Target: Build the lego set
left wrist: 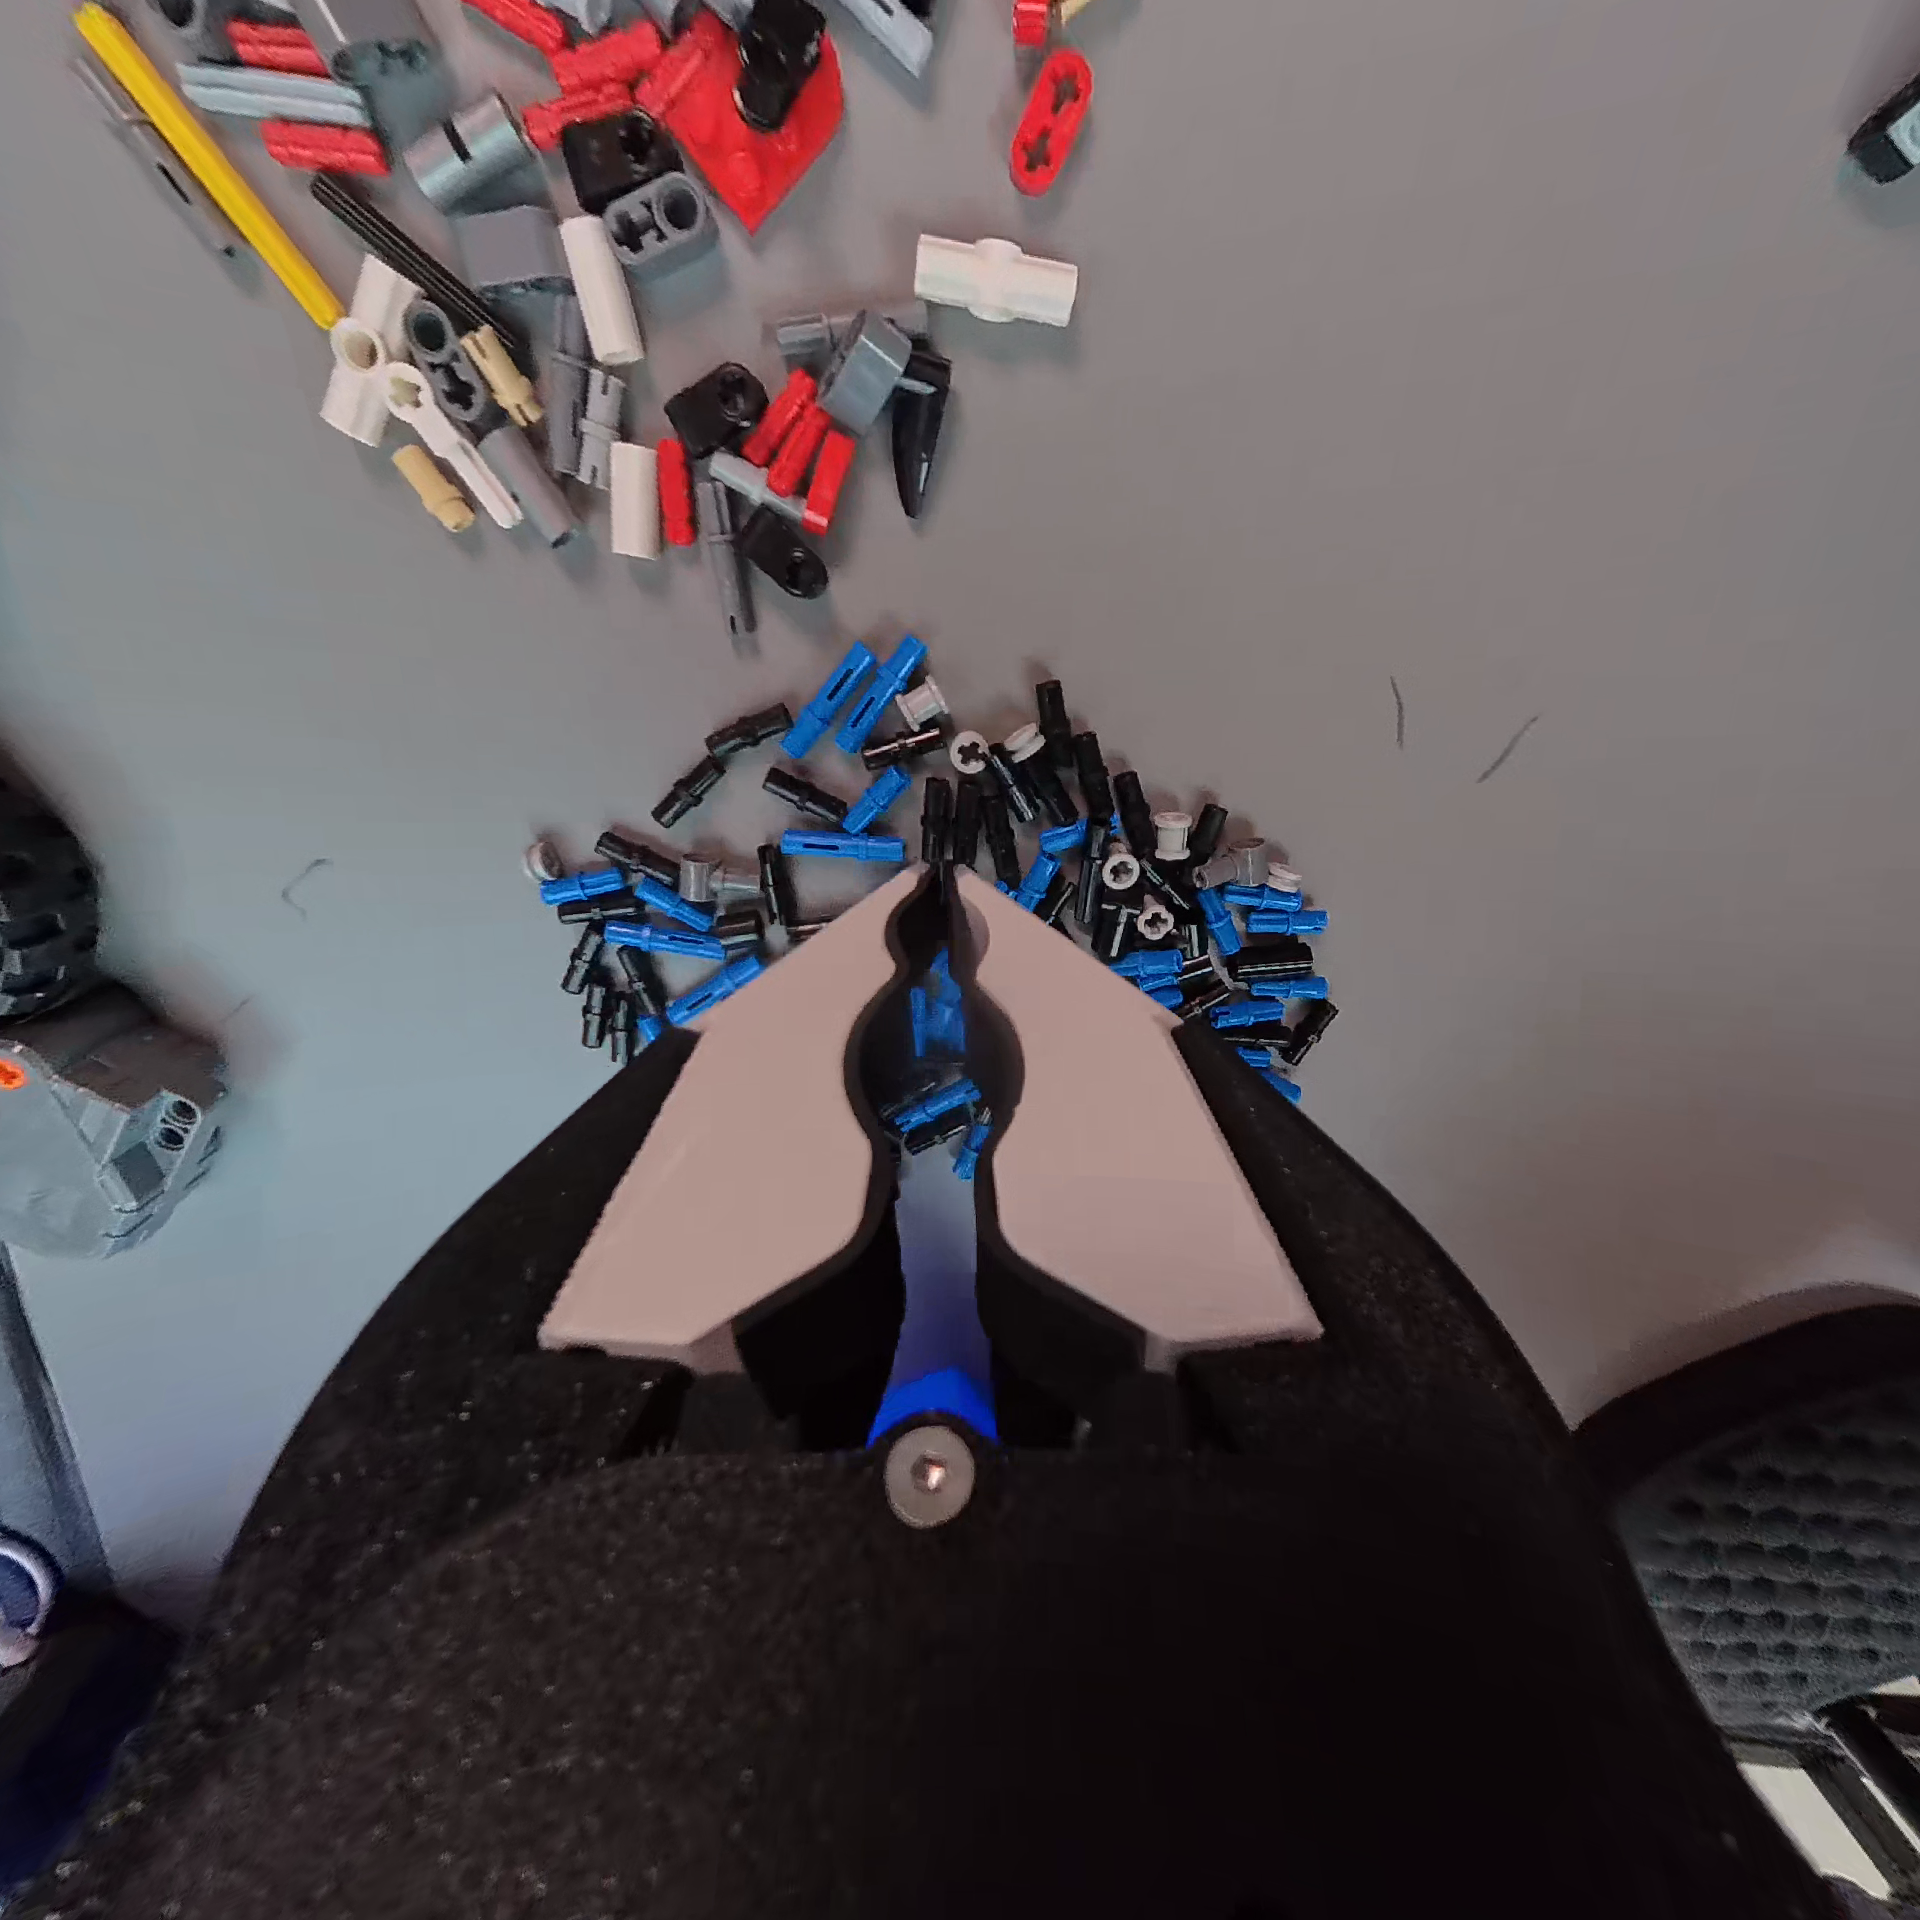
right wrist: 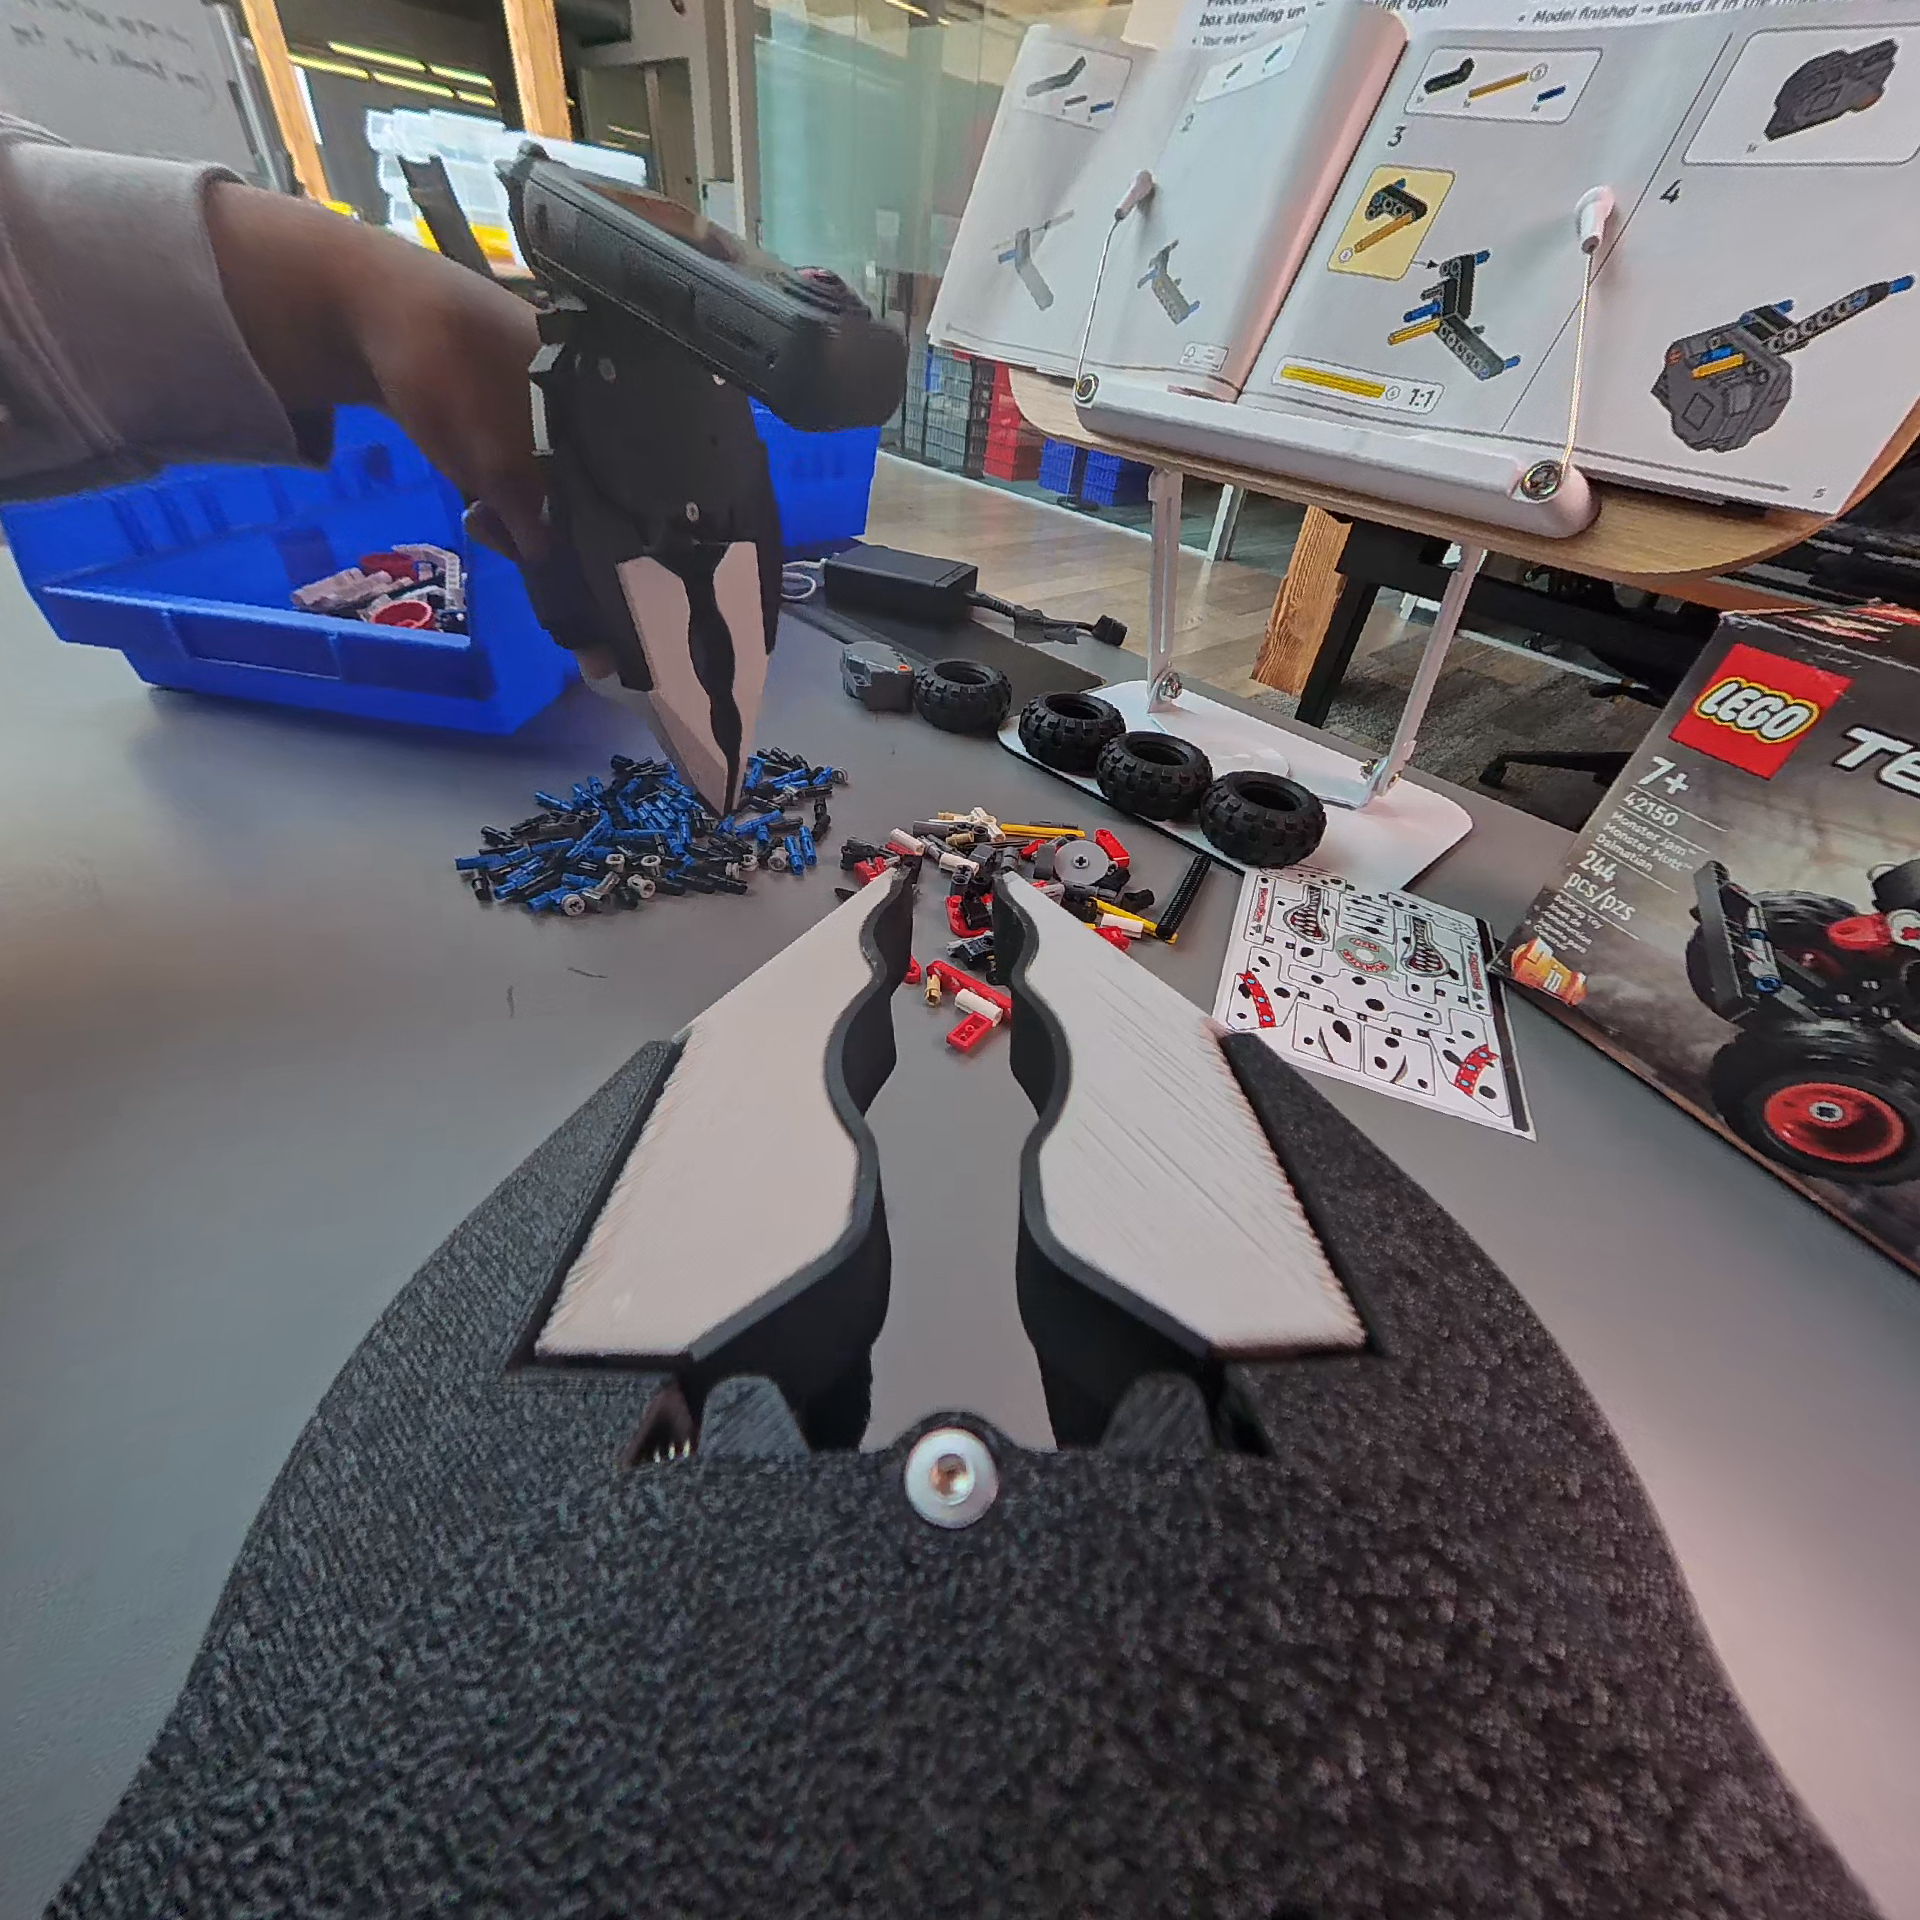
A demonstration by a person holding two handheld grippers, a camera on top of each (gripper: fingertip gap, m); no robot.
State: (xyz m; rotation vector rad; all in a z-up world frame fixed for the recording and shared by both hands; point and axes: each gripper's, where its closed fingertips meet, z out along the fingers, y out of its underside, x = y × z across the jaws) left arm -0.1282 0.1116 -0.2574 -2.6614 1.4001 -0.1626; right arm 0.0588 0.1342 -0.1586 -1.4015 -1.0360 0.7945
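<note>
A pile of small blue and black pins [left wrist: 1174,914] lies on the grey table [left wrist: 1455,520]; it also shows in the right wrist view [right wrist: 623,842]. My left gripper [left wrist: 943,881] points down into this pile, its jaws closed together at the tips on a black pin [left wrist: 938,826] that sticks out ahead of them. The right wrist view shows this gripper [right wrist: 727,800] with its tip in the pile. My right gripper [right wrist: 954,881] is open and empty, above the table in front of a mixed pile of red, grey, white and black parts [right wrist: 997,904].
The mixed parts [left wrist: 582,312] lie beyond the pins. Several black tyres [right wrist: 1153,774], a sticker sheet [right wrist: 1371,987], the set's box [right wrist: 1766,894], an open instruction booklet on a stand [right wrist: 1455,260], a blue bin [right wrist: 270,613] and a grey motor block [left wrist: 94,1132] are around. The gap from one gripper's tips to the other's is roughly 20 cm. The grey motor block [left wrist: 94,1132] is about 15 cm from my left fingertips and 35 cm from my right. The right camera catches it too, in the right wrist view [right wrist: 875,665].
</note>
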